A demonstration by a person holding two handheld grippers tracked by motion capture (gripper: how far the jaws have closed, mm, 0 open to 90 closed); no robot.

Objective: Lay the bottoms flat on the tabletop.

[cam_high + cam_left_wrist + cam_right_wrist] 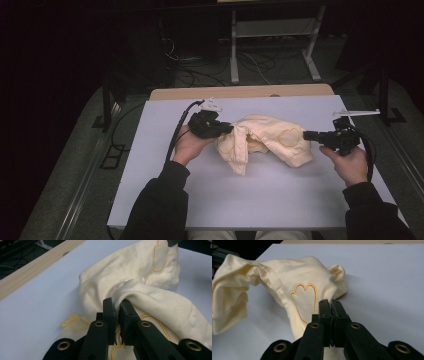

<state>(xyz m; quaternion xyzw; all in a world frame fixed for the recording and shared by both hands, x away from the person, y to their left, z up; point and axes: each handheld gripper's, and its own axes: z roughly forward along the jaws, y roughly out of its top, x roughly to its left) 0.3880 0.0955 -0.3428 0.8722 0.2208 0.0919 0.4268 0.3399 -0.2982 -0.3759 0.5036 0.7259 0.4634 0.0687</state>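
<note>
A pale yellow baby garment (265, 140) with embroidered yellow outlines lies crumpled in the middle of the white table (250, 195). My left gripper (231, 128) is at its left end, shut on a fold of the cloth (130, 290). At the garment's right end my right gripper (306, 135) is shut on the fabric's edge (312, 300). The cloth hangs lifted between the two grippers, and part of it droops to the table.
The table's wooden far edge (240, 92) runs behind the white surface. Cables and metal stand legs (272, 50) lie on the dark floor beyond. A white rod (357, 113) lies at the table's right rim. Bare white surface stretches in front of the garment.
</note>
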